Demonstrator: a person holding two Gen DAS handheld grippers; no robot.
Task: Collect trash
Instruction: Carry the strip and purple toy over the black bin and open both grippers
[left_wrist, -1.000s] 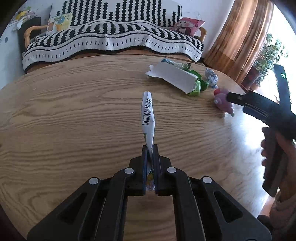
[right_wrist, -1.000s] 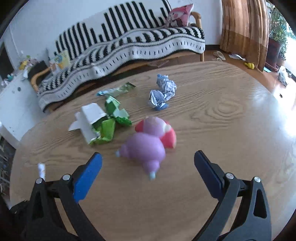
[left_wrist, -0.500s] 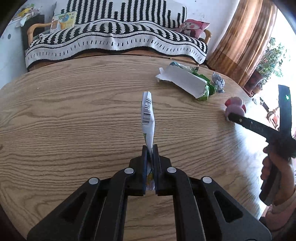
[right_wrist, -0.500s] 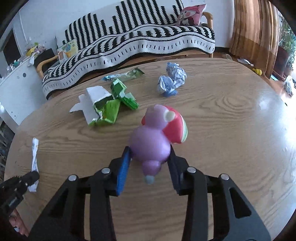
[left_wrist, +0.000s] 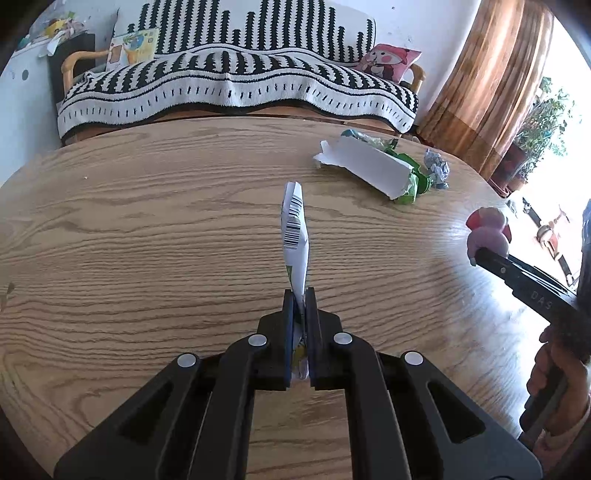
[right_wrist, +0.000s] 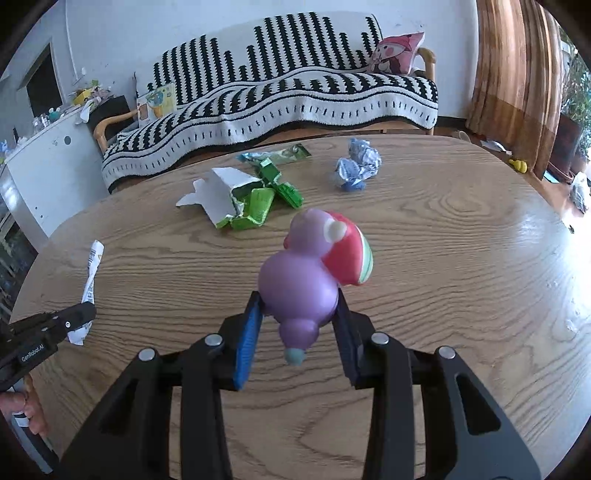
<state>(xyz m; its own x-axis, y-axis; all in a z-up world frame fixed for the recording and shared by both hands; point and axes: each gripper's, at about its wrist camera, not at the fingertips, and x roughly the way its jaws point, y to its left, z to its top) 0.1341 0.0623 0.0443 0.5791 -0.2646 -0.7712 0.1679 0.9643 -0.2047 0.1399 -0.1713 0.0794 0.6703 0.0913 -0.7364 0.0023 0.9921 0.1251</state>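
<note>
My left gripper (left_wrist: 299, 295) is shut on a white wrapper with a barcode (left_wrist: 295, 232), held upright above the wooden table (left_wrist: 147, 229). It also shows in the right wrist view (right_wrist: 90, 273). My right gripper (right_wrist: 299, 306) is shut on a purple squishy toy with a red and white cap (right_wrist: 310, 273), lifted above the table; the toy also shows in the left wrist view (left_wrist: 487, 232). A torn white and green carton (right_wrist: 236, 195), a green foil wrapper (right_wrist: 280, 157) and a crumpled blue-silver foil ball (right_wrist: 356, 166) lie farther back on the table.
A sofa with a black-and-white striped blanket (right_wrist: 280, 96) stands behind the table. A brown curtain (right_wrist: 517, 66) hangs at the right. A white cabinet (right_wrist: 44, 162) stands at the left.
My right gripper has closed on the purple toy and lifted it off the table. My left gripper still holds the wrapper and has shifted slightly.
</note>
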